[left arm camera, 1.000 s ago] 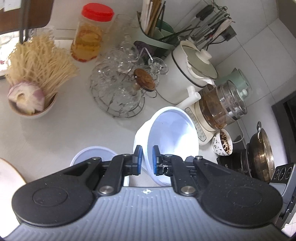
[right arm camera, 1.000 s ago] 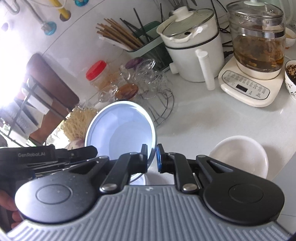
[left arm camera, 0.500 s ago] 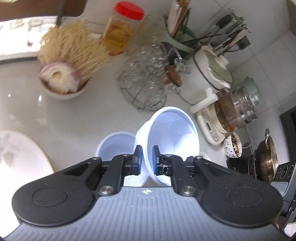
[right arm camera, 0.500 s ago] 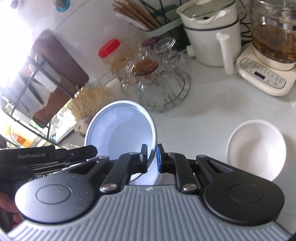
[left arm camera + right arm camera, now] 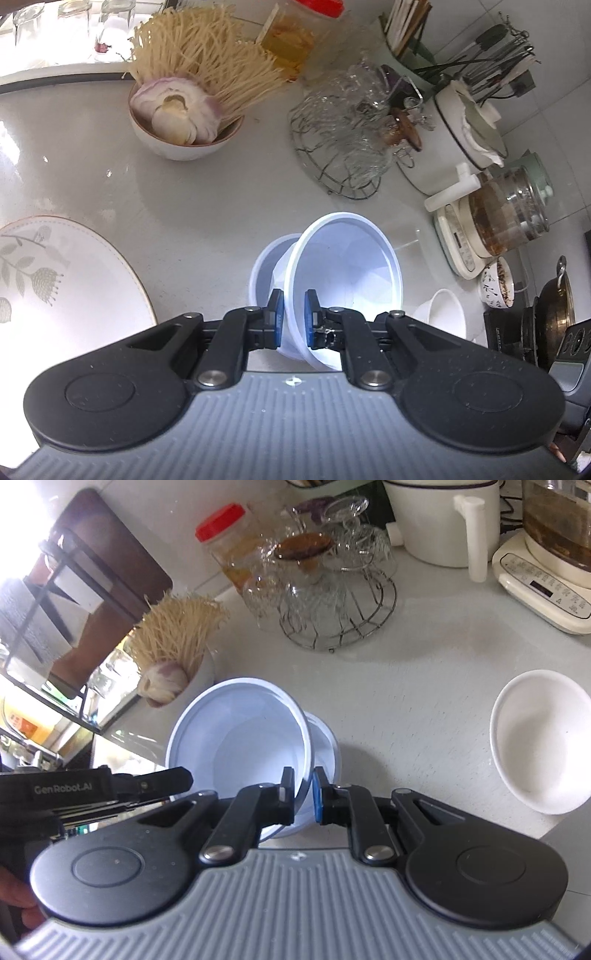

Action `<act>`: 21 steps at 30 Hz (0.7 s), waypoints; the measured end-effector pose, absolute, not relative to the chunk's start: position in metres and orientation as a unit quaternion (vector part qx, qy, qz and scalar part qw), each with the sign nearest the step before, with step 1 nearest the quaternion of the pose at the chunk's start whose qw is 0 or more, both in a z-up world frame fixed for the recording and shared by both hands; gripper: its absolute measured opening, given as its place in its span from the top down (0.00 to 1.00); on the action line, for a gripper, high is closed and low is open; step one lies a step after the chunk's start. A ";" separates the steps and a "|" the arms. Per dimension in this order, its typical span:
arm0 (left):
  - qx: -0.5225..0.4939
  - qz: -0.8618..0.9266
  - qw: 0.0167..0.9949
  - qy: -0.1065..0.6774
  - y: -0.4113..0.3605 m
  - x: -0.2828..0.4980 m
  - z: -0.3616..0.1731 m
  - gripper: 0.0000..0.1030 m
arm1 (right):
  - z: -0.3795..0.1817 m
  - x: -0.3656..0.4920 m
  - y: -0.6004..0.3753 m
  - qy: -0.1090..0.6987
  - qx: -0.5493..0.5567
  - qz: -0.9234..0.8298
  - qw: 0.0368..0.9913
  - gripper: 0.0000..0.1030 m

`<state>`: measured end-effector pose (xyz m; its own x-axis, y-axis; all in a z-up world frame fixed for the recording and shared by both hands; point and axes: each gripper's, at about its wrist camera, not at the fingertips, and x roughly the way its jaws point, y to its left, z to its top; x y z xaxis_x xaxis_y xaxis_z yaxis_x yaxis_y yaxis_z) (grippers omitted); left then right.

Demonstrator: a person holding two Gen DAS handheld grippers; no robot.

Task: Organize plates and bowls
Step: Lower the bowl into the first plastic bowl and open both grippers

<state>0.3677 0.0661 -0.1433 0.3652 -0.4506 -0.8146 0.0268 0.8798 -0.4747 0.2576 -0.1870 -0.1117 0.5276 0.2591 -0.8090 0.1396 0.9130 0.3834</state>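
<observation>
A pale blue bowl [image 5: 351,266] hangs tilted between both grippers. My left gripper [image 5: 293,317] is shut on its near rim. My right gripper [image 5: 303,794] is shut on the opposite rim of the same bowl [image 5: 236,738]. Directly under it, a second pale blue bowl [image 5: 264,273] stands upright on the grey counter, partly covered by the held one. In the right wrist view that lower bowl [image 5: 327,746] peeks out behind the held bowl's right edge. Whether the two bowls touch I cannot tell.
A large leaf-patterned plate [image 5: 62,295] lies at the left. A bowl of noodles and onion [image 5: 184,125] stands behind. A wire rack of glasses [image 5: 343,147], a white pot [image 5: 465,129] and a glass kettle [image 5: 506,218] line the back. A white bowl [image 5: 543,742] sits to the right.
Both grippers carried the held bowl down and to the left across the counter. It now hangs over the second blue bowl, and the patterned plate has come into view.
</observation>
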 end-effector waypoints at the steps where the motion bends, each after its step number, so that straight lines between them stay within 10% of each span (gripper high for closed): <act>1: -0.196 -0.148 0.802 0.545 0.066 0.369 -0.145 0.87 | -0.113 0.260 -0.186 0.487 0.202 0.034 0.849 0.87; 19: -0.170 -0.154 0.796 0.560 0.061 0.381 -0.168 0.86 | -0.131 0.265 -0.178 0.498 0.177 0.006 0.849 0.87; 21: -0.166 -0.151 0.801 0.555 0.063 0.381 -0.165 0.74 | -0.130 0.265 -0.178 0.500 0.177 0.004 0.848 0.77</act>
<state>0.3811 0.0625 -0.1648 0.3376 -0.4259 -0.8394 0.0566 0.8994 -0.4335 0.2653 -0.1778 -0.1303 0.5001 0.1826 -0.8465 0.1704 0.9377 0.3029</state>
